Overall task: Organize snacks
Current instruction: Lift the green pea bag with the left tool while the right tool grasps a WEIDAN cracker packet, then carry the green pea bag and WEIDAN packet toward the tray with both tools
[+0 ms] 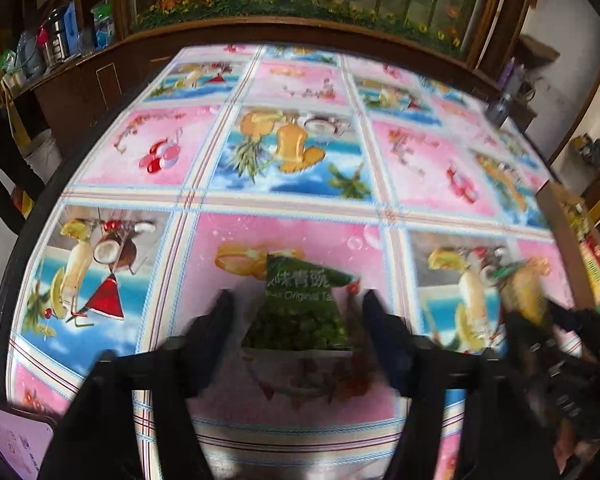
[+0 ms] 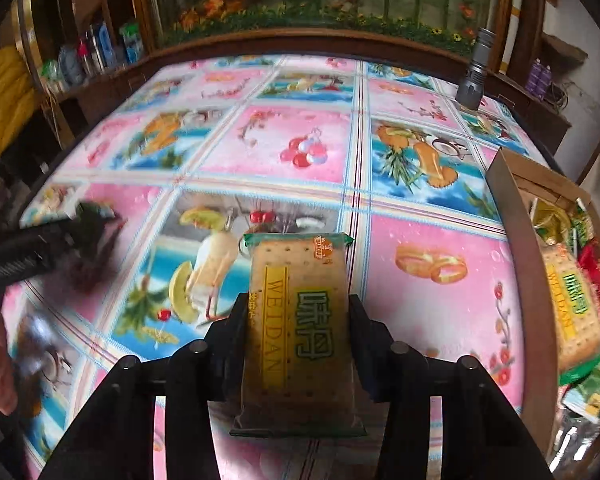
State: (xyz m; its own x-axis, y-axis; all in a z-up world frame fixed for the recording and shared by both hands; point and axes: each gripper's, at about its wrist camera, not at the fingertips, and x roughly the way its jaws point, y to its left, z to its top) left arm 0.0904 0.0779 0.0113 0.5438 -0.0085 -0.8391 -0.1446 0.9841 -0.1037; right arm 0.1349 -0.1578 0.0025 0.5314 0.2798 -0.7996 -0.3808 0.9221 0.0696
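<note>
We see a glossy, smooth plastic tablecloth [image 2: 300, 184]. On it, the cracker packet [image 2: 300, 332] is shiny clear film; the green snack bag [image 1: 304, 308] is glossy printed plastic. Right of the cracker packet, a matt brown cardboard box [image 2: 512, 216]. Far right on the cloth, a brushed-metal flashlight [image 2: 474, 76]. Both grippers' fingers [image 2: 236, 344] look matt black plastic.

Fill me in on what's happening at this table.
A person is sorting snacks with a handheld gripper in each hand. The right gripper is clamped on a yellow cracker packet held above the fruit-print tablecloth. The left gripper has a green snack packet between its fingers; blur hides whether they press on it. A cardboard box at the right edge already holds several snack packs.
</note>
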